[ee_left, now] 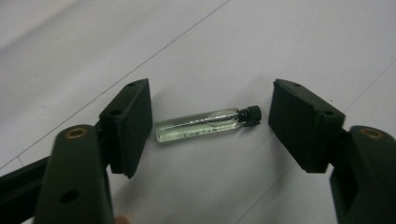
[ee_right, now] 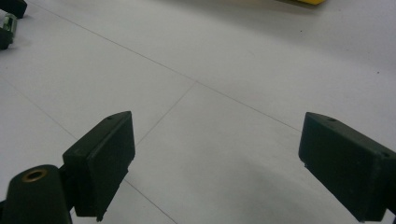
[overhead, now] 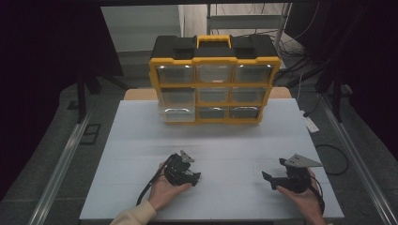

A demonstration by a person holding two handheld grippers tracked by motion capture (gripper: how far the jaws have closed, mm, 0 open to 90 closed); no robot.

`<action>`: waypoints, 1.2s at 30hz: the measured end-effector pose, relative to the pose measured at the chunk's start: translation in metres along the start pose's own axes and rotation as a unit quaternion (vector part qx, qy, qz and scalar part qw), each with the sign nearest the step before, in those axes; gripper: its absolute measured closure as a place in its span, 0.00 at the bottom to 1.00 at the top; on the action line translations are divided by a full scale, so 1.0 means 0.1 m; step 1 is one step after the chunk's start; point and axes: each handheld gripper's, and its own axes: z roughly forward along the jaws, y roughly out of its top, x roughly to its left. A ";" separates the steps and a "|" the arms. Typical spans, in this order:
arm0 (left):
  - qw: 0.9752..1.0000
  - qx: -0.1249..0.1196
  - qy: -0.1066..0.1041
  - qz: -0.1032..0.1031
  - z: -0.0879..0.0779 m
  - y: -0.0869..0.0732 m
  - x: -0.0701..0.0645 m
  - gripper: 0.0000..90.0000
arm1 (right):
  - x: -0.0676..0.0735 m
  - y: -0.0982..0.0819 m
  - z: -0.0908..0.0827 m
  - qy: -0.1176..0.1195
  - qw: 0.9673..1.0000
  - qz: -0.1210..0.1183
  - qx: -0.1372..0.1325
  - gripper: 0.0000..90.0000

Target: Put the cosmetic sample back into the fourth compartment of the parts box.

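Note:
A small clear glass vial (ee_left: pixel 205 125) with a black cap lies flat on the white table (ee_left: pixel 280 42). It sits crosswise between the jaws of my left gripper (ee_left: pixel 210 88). A narrow gap shows at each end, so neither pad presses on it and the gripper is open. In the high view the left gripper (overhead: pixel 191 177) rests low on the table in a hand, near the front centre. My right gripper (overhead: pixel 273 172) is held at the front right, and its jaws (ee_right: pixel 217 119) stand wide open over bare table.
A yellow and black drawer organizer (overhead: pixel 214 79) with clear drawers stands at the table's back. Its lower left drawer (overhead: pixel 177 113) is pulled out. Metal rails run along the floor on both sides, and cables lie at the back right.

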 end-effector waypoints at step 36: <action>0.998 -0.054 -0.029 -0.032 -0.27 -0.03 0.20 0.45 | 0.00 -0.01 -0.01 -0.003 1.000 -0.002 0.001 0.13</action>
